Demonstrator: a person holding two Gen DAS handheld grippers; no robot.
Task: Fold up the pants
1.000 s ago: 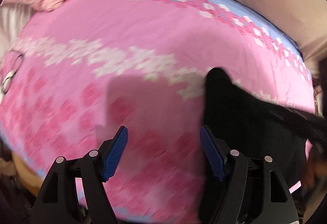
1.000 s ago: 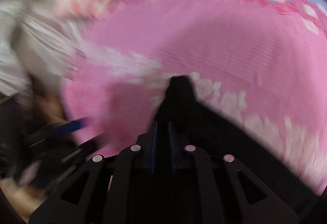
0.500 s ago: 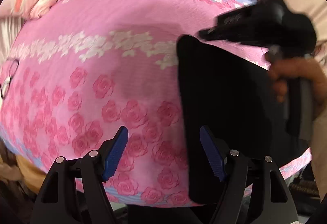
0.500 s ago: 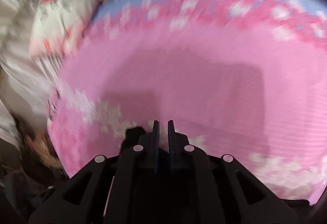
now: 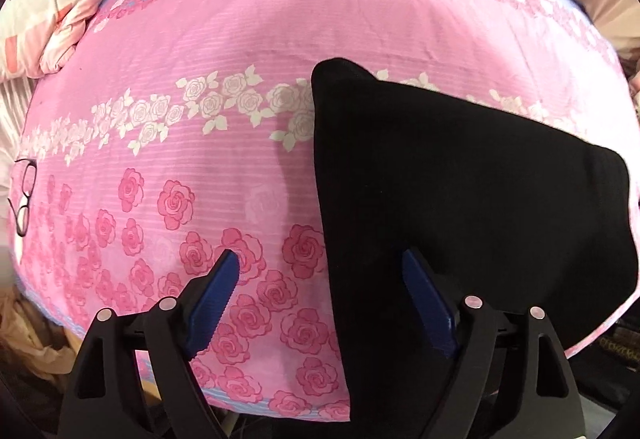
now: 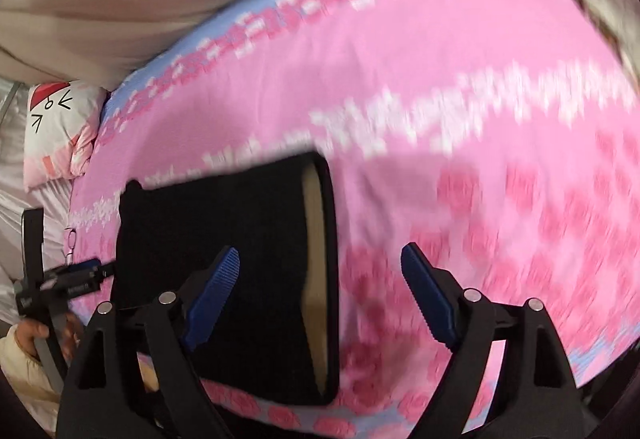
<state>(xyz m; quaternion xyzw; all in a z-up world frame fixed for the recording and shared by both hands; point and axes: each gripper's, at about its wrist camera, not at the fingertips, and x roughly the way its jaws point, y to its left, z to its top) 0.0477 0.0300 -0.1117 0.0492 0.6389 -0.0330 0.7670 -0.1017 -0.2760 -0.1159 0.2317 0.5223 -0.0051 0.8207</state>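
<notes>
pants (image 5: 460, 207) folded black slab flat on bed (image 5: 320, 51), 3 o'clock in left view | left claw (image 5: 324, 273) agape, empty | right claw (image 6: 320, 273) agape, empty | handling: likely soft, light, limp; take a corner or folded edge

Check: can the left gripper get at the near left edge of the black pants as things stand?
Probably yes. The left gripper is open, and the edge of the black pants already lies between its fingers, flat on the bedspread with nothing over it.
</notes>
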